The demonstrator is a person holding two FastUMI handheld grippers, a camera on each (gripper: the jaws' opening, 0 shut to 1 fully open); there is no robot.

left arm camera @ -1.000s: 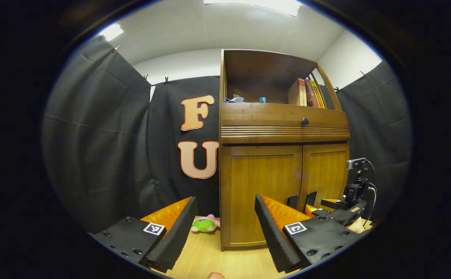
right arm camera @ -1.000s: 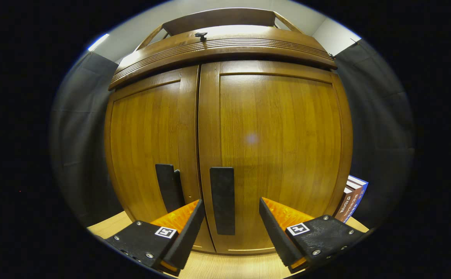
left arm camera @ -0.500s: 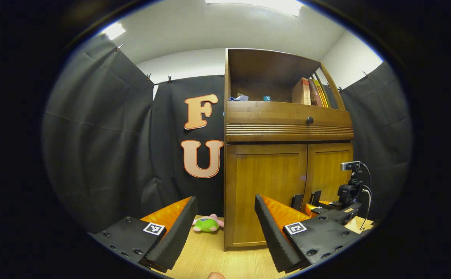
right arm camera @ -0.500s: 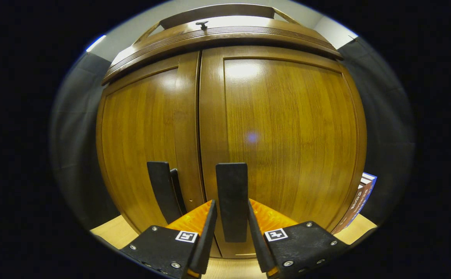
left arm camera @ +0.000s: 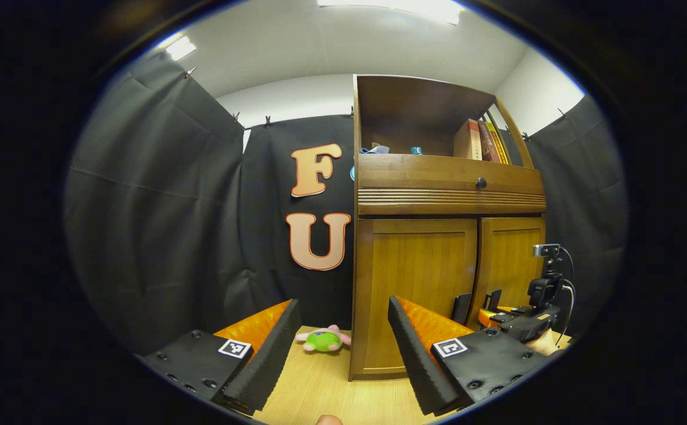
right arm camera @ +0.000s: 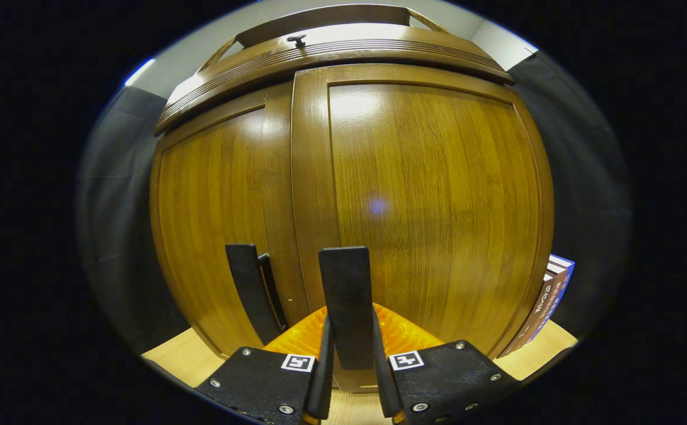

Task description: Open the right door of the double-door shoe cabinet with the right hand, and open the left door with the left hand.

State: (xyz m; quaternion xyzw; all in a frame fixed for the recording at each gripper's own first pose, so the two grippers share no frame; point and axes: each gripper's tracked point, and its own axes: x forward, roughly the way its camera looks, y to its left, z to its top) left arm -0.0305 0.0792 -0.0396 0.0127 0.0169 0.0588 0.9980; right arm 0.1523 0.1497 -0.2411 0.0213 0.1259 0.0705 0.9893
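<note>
The left gripper view looks from low and well back, left of the shoe cabinet [left arm camera: 447, 236], taking in its whole front. The right gripper view sits close against the doors [right arm camera: 355, 200], facing slightly upward. Both share those doors

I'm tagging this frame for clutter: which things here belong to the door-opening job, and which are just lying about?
Belongs to the job:
- right door and its handle, gripped by the right tongs
- left door and its handle
- left tongs, open, back from the cabinet

Lying about:
- green plush toy on the floor
- books on the top shelf
- books beside the cabinet
</note>
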